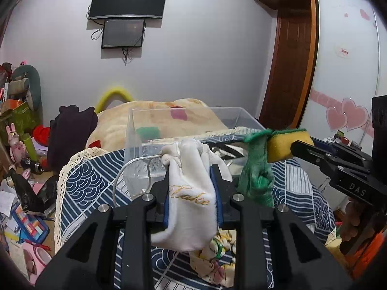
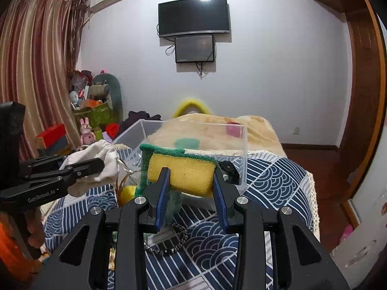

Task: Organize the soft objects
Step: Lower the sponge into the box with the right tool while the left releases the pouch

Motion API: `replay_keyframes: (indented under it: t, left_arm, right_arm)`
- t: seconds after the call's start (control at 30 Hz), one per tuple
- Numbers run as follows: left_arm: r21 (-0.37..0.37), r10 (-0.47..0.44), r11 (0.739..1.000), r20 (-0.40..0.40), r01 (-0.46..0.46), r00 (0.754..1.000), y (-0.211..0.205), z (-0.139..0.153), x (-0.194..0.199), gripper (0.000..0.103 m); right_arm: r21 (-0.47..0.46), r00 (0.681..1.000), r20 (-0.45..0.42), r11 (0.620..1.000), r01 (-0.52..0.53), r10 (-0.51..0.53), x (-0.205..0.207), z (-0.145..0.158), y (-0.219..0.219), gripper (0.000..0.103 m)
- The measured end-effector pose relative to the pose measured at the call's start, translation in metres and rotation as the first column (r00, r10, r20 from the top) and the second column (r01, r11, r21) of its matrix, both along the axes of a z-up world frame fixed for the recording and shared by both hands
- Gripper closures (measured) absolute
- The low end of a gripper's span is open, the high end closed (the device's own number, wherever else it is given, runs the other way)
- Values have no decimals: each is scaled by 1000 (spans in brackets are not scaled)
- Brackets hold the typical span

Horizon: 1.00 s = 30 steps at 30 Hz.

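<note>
- Left gripper [image 1: 192, 193] is clamping a white drawstring pouch [image 1: 191, 207], nearest the lens; gold script is showing on the cloth; the pouch's lower end is drooping below the blue pads.
- Right gripper [image 2: 191, 188] is pinching a yellow sponge [image 2: 181, 176] across its long axis, which is running side to side; the green scouring layer is facing up, and green mesh [image 2: 145, 166] is dangling from the sponge's left end.
- Both loads are hanging in the air above the blue wave-patterned cloth [image 2: 271, 176]; neither is touching it.
- Clear plastic box [image 2: 241, 145] is standing just ahead of both grippers; judging from the task, it is the likely drop point; its open top is lying forward of and slightly below the sponge, forward and to the right of the pouch.
- Right gripper is looking nearer the box rim; the sponge's length is running roughly parallel to the near wall.
- Box contents are proving hard to read; coloured patches seen through the walls may belong to the blanket [image 1: 150, 118] behind.
- A small black object [image 2: 229, 169] beside the sponge is staying unidentified; the beaded cord [image 2: 169, 241] under the right gripper is partly hidden.
</note>
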State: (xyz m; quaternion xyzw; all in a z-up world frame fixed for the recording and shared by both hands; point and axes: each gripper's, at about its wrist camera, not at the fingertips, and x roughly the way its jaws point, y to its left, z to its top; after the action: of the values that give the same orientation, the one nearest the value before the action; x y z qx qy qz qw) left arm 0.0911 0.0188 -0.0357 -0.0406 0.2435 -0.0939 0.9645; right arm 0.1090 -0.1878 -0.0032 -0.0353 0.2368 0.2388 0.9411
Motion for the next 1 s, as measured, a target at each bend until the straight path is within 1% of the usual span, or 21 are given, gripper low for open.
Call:
replay_keyframes:
  t: [0.13, 0.33, 0.4, 0.53, 0.6, 0.7, 0.87, 1.0]
  left_arm:
    - [4, 9, 1000, -14, -9, 1000, 0, -2, 13, 75]
    - [-16, 23, 1000, -41, -24, 999, 4, -8, 33, 75]
    - [-25, 21, 999, -54, -22, 998, 5, -10, 38, 75]
    - [-22, 20, 1000, -47, -21, 999, 4, -12, 40, 75]
    - [-19, 22, 1000, -44, -23, 999, 4, -13, 41, 74]
    - [-24, 23, 999, -44, -24, 999, 4, -13, 41, 74]
    - [-31, 28, 999, -41, -29, 999, 4, -15, 42, 73]
    - [-25, 28, 999, -42, -29, 999, 3, -14, 41, 72]
  right_arm:
    - [21, 1000, -25, 1000, -8, 9, 12, -1, 3, 72]
    - [35, 999, -37, 999, -1, 2, 24, -4, 10, 72]
    - [39, 998, -58, 999, -10, 12, 30, -7, 14, 72]
    - [33, 995, -94, 999, -25, 28, 38, -17, 22, 72]
    - [38, 995, -99, 999, -20, 24, 40, -18, 20, 72]
    - [71, 995, -103, 997, -11, 19, 44, -11, 13, 72]
    - [86, 997, -76, 996, -14, 20, 43, 0, 9, 72]
    - [78, 996, -89, 997, -12, 19, 47, -4, 13, 72]
